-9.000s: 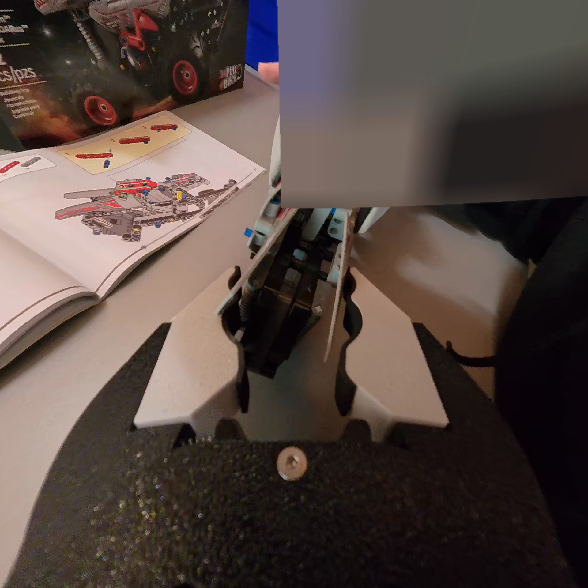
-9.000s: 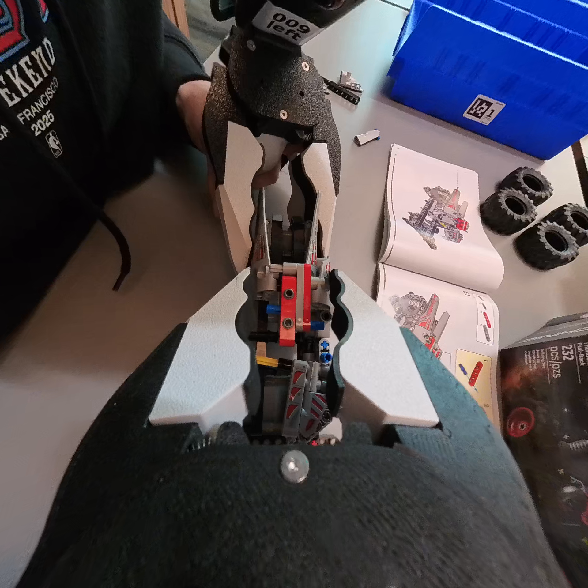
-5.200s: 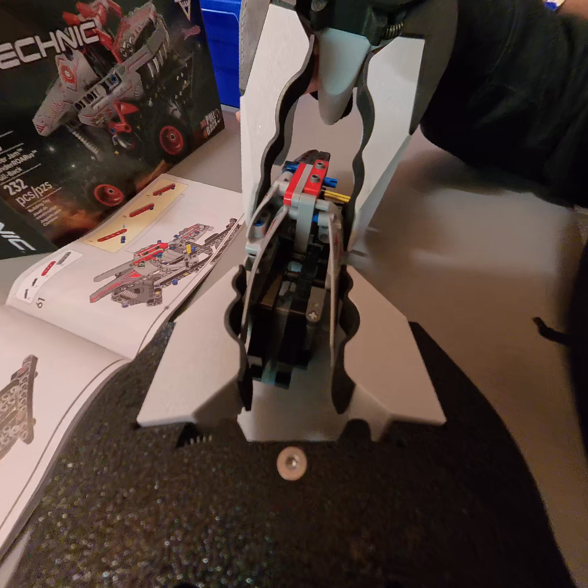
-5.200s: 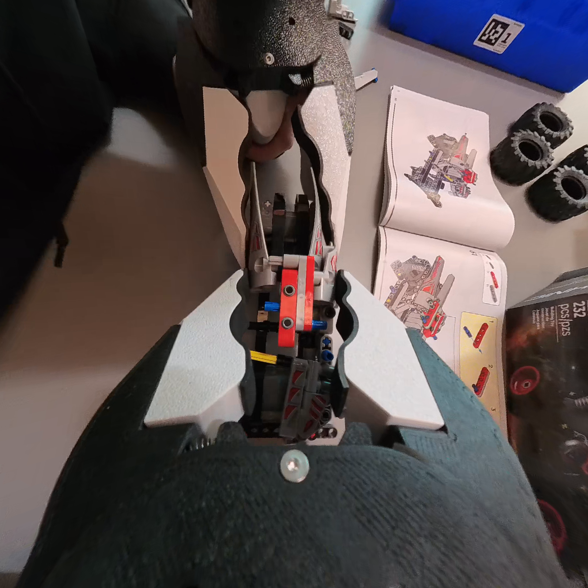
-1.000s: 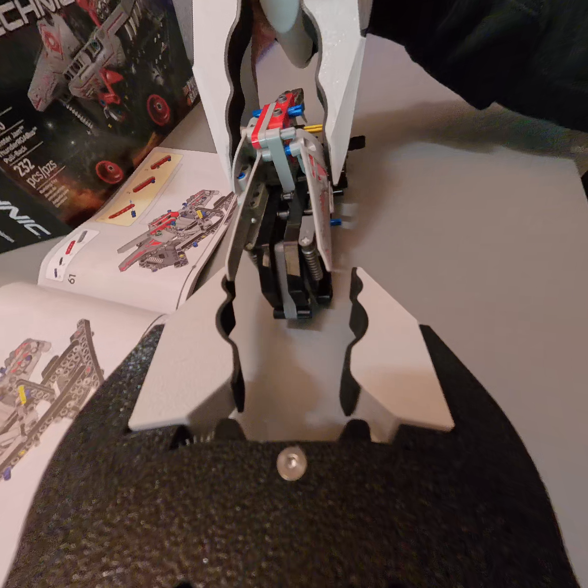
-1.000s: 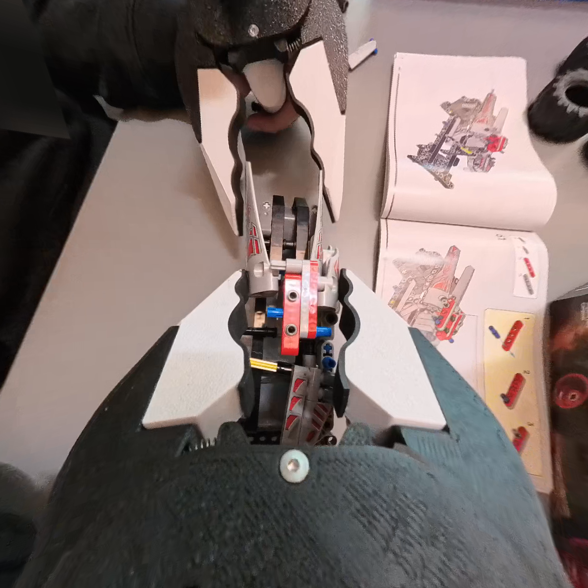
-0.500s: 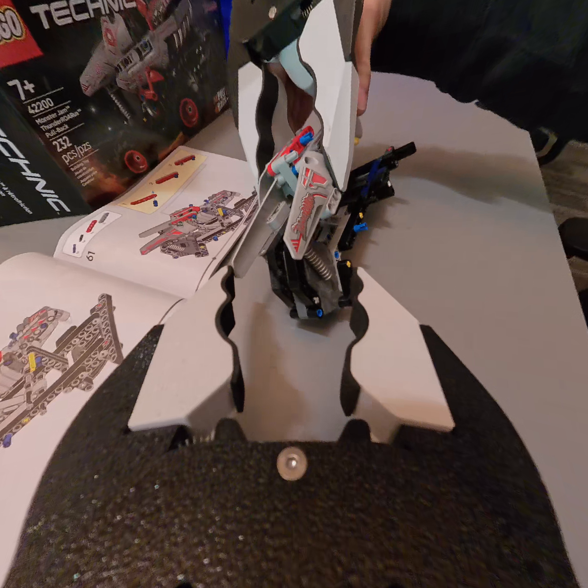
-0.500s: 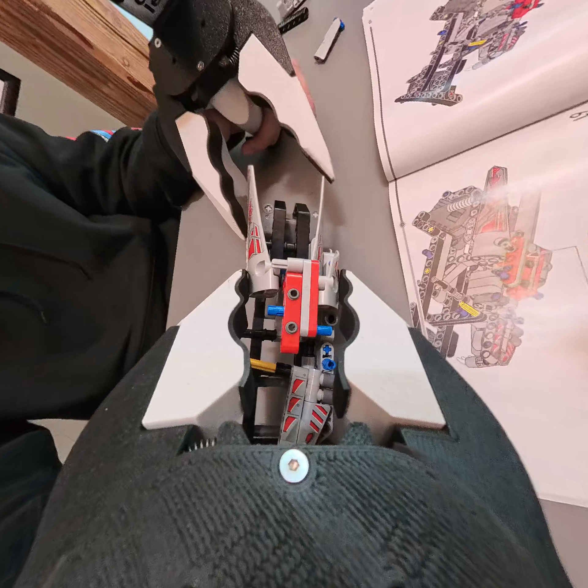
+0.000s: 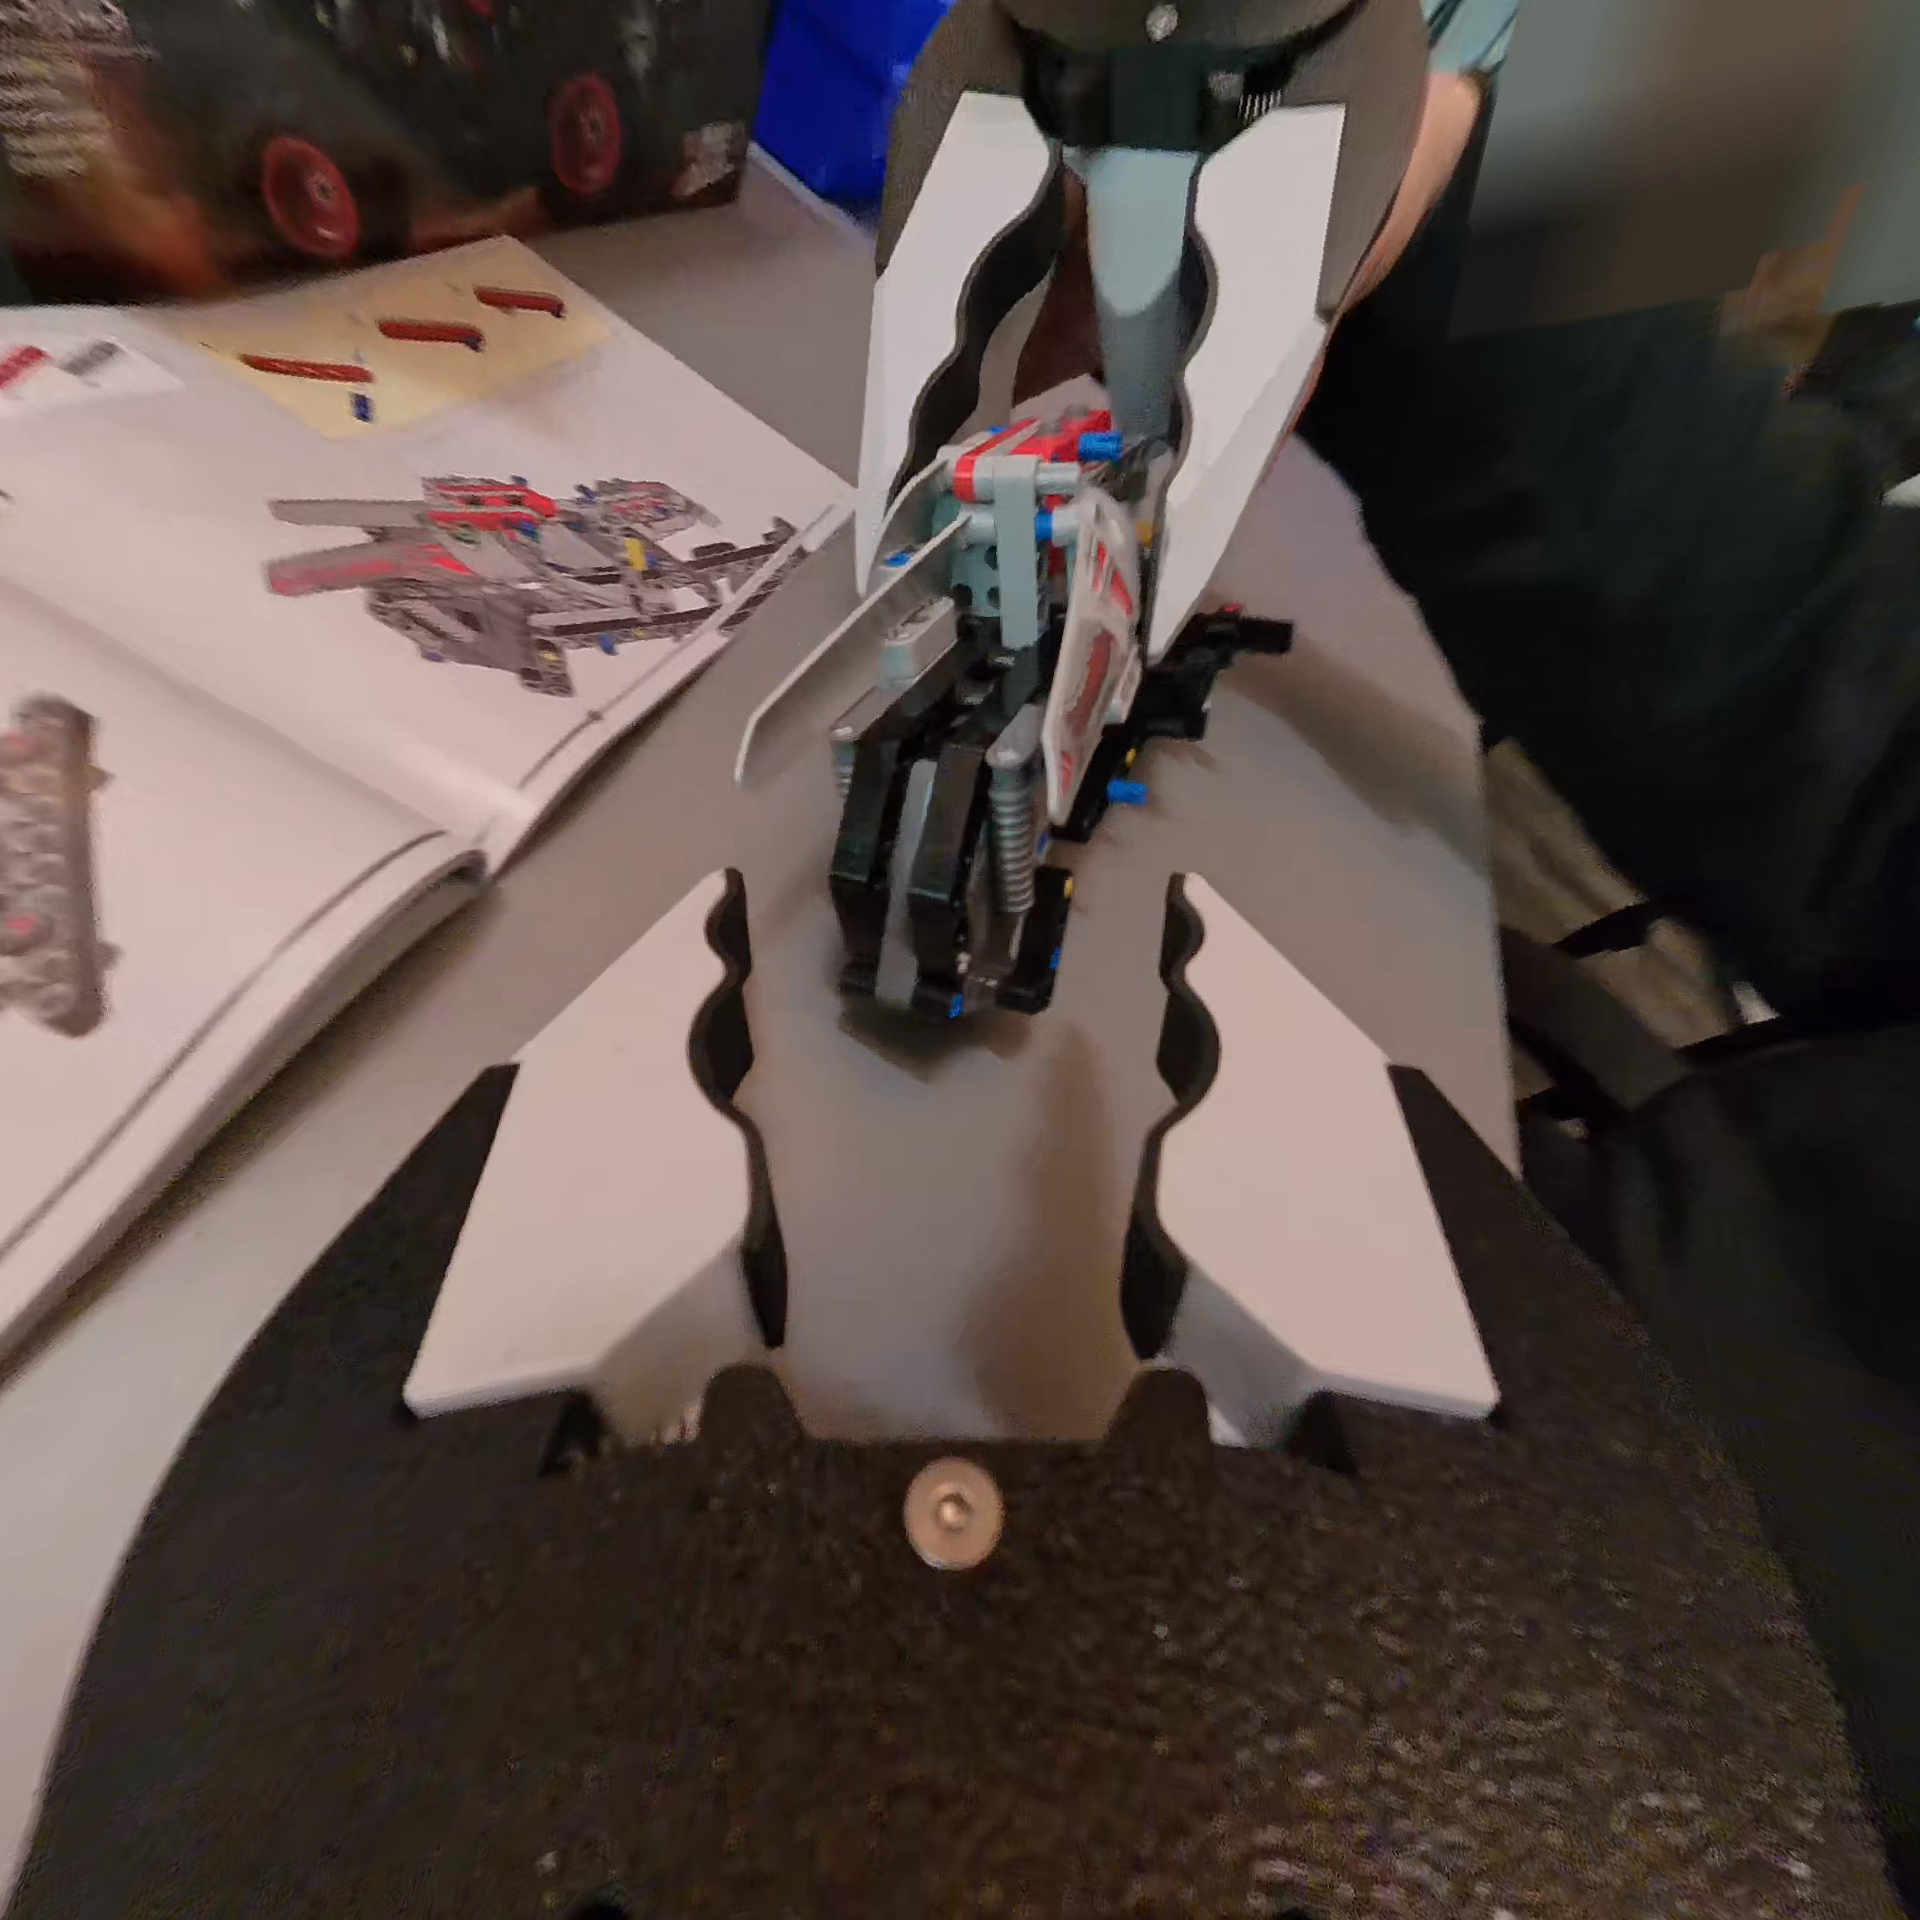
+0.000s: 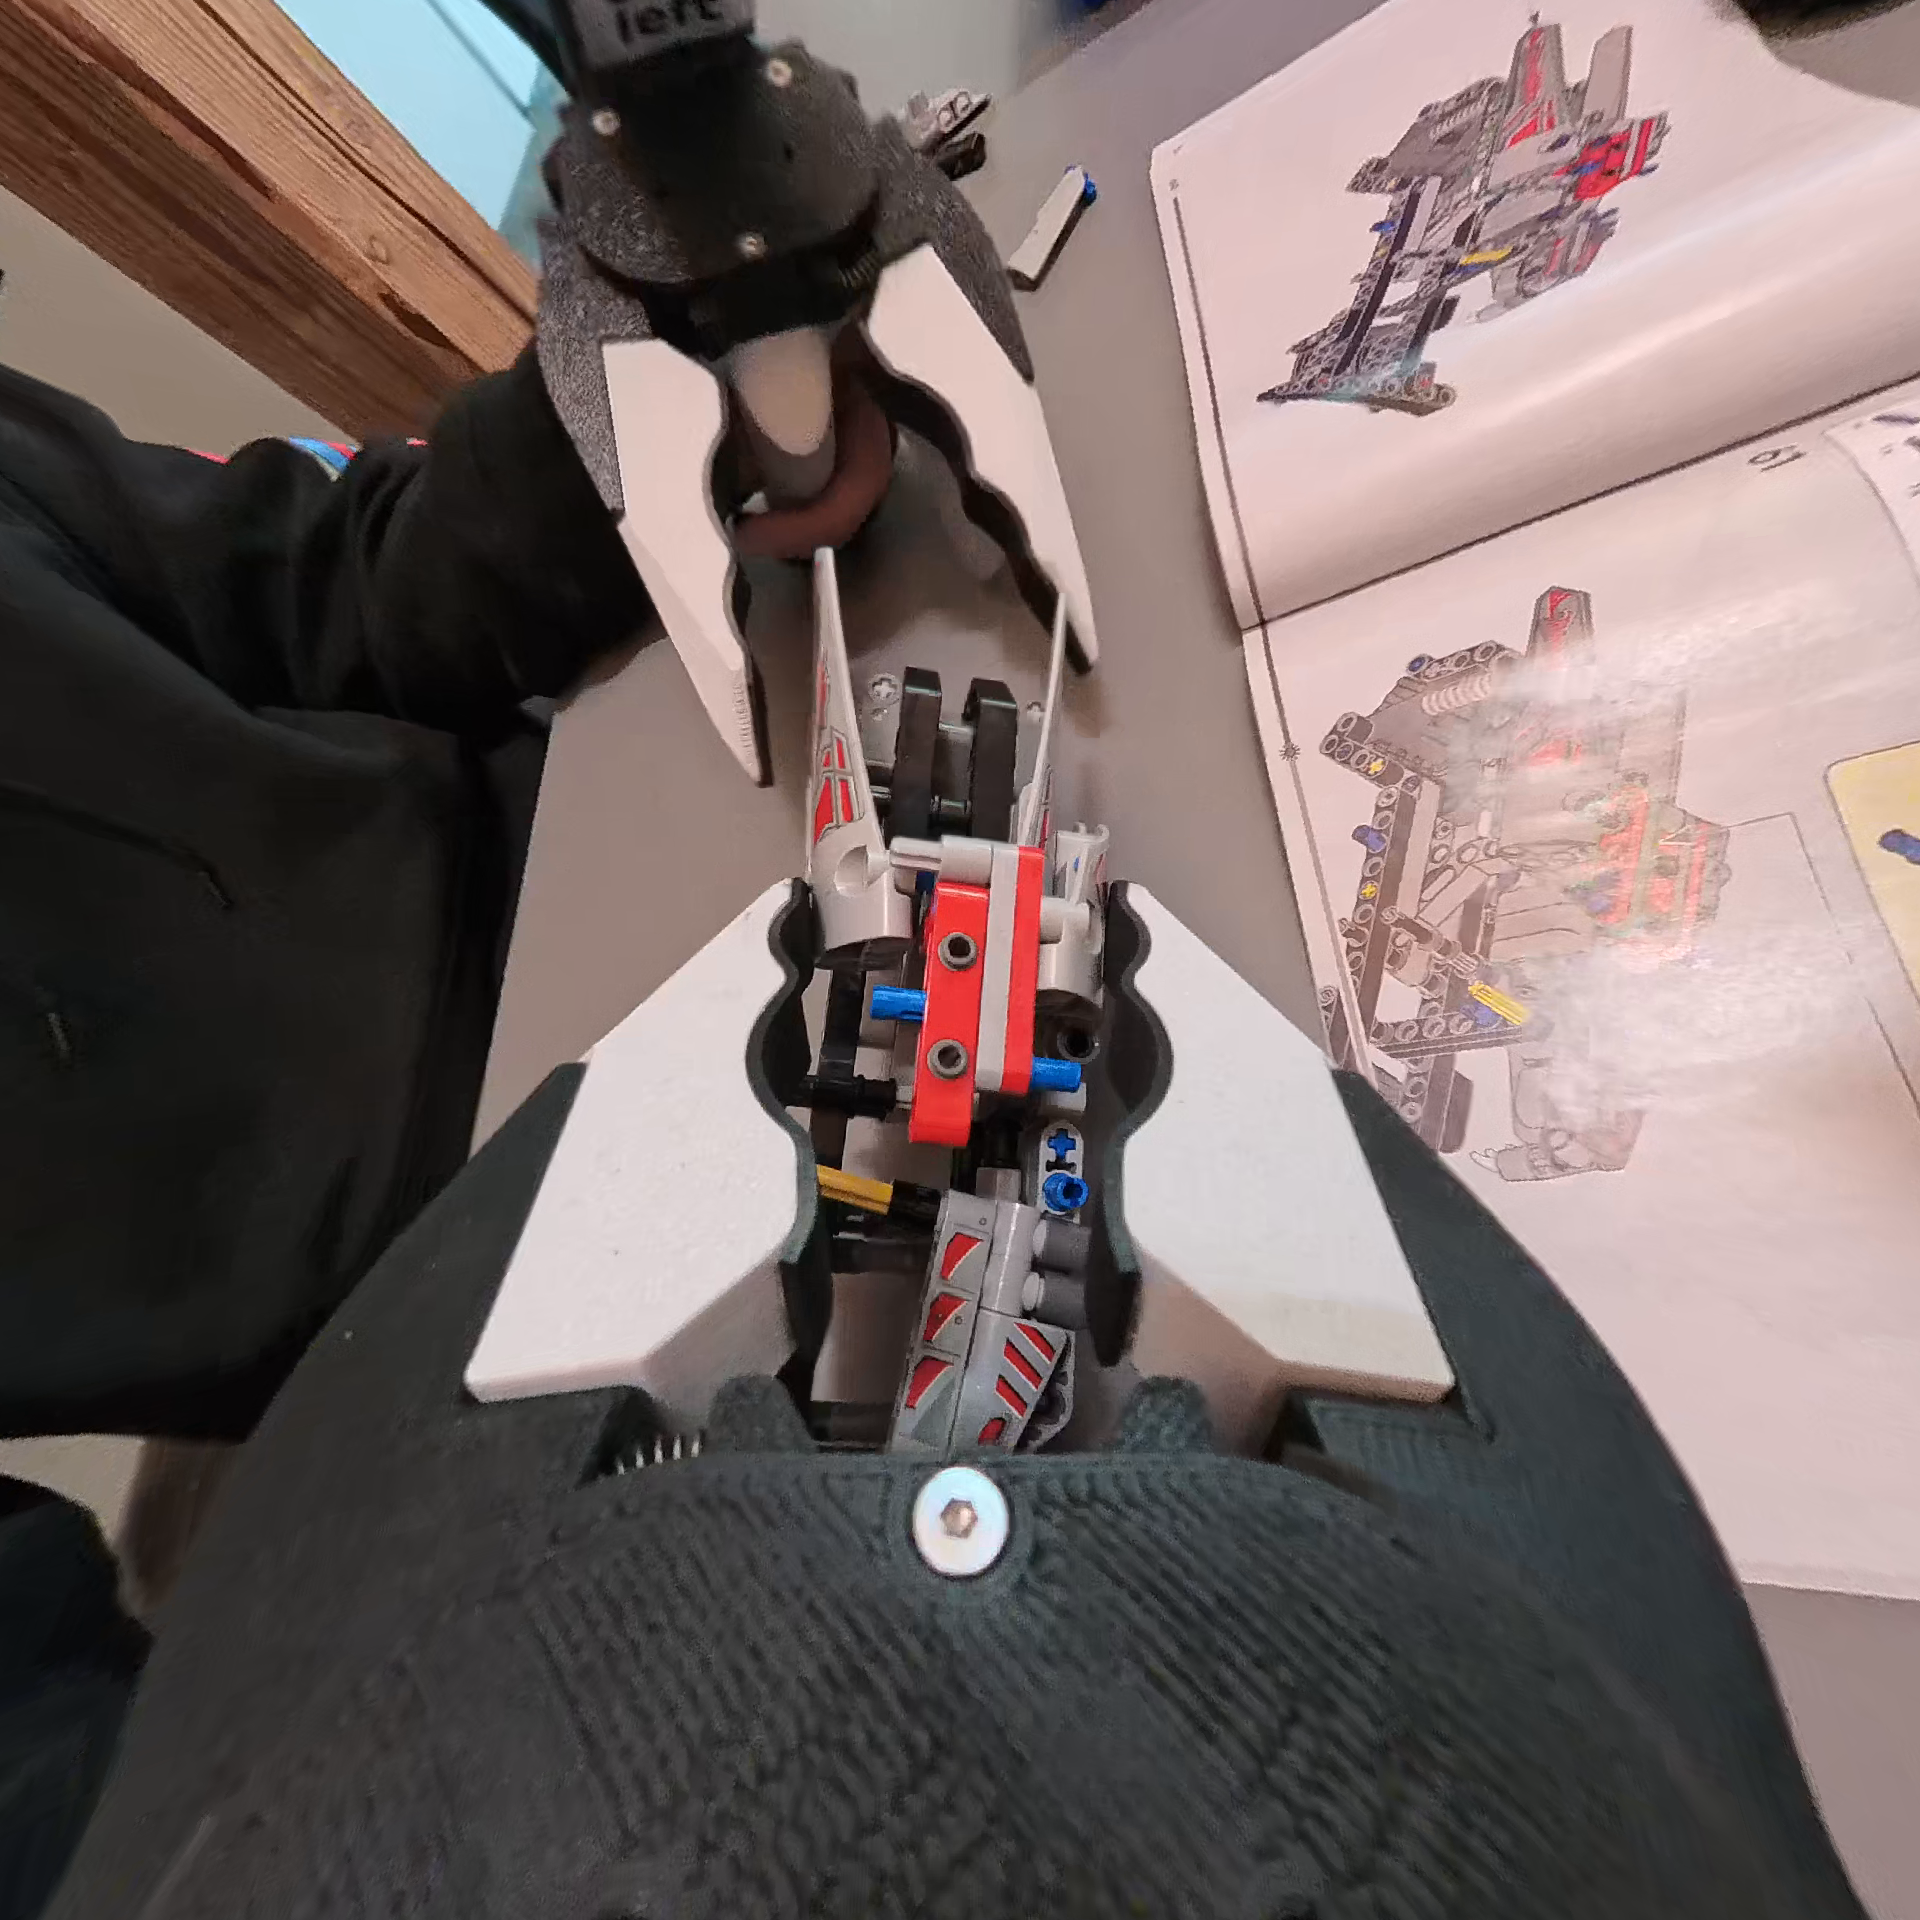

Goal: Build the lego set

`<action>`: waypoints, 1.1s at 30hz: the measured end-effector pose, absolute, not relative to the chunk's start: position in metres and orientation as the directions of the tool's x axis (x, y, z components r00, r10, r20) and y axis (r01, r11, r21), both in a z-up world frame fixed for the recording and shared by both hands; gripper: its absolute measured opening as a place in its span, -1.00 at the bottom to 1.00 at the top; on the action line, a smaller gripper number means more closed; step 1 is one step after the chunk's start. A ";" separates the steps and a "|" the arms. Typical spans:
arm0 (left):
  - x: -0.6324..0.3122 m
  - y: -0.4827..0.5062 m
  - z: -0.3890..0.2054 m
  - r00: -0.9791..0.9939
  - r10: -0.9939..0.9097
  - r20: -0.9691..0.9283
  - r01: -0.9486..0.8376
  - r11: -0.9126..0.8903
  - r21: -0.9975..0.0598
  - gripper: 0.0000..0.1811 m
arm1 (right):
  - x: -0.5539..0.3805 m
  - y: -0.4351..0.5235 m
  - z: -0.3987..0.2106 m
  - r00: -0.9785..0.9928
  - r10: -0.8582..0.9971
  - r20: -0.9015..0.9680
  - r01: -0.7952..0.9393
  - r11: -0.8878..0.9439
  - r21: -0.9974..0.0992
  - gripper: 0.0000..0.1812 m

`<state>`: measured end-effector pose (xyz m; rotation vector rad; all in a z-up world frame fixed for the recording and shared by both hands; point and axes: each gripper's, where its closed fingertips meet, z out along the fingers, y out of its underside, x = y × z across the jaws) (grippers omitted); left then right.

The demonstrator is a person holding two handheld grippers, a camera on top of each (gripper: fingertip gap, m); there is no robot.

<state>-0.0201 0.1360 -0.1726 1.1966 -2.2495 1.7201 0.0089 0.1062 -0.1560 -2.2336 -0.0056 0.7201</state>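
The lego model [image 10: 977, 1018], grey and black with a red beam and blue pins, is clamped between the fingers of my right gripper [image 10: 956, 904]. Its black rear end and two white fins point away toward my left gripper [image 10: 914, 712], which is open, with the fin tips reaching between its fingers. In the left wrist view the model [image 9: 966, 790] hangs tilted from the right gripper [image 9: 1049, 457] above the grey table [image 9: 1299, 831]. Its lower black end sits in the gap of my open left gripper [image 9: 951, 894] without touching the fingers.
The open instruction booklet [image 9: 416, 582] lies left of the model and shows in the right wrist view [image 10: 1558, 727] to the right. The set's box [image 9: 312, 104] and a blue bin [image 9: 831, 104] stand behind it. A loose grey piece [image 10: 1049, 223] lies beyond the left gripper. A person's dark sleeve [image 10: 260, 727] is on the left. Tip to tip, the grippers are about 6 centimetres apart.
My left gripper has let go of the model's rear end and opened. The right gripper kept its hold and tilted the model, with its lower end now near the table.
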 end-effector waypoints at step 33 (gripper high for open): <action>-0.087 0.096 -0.105 -0.093 -0.202 -0.975 0.560 0.799 -0.219 -0.59 | -0.071 0.062 -0.105 -0.100 0.062 0.993 0.847 -0.518 0.118 -0.39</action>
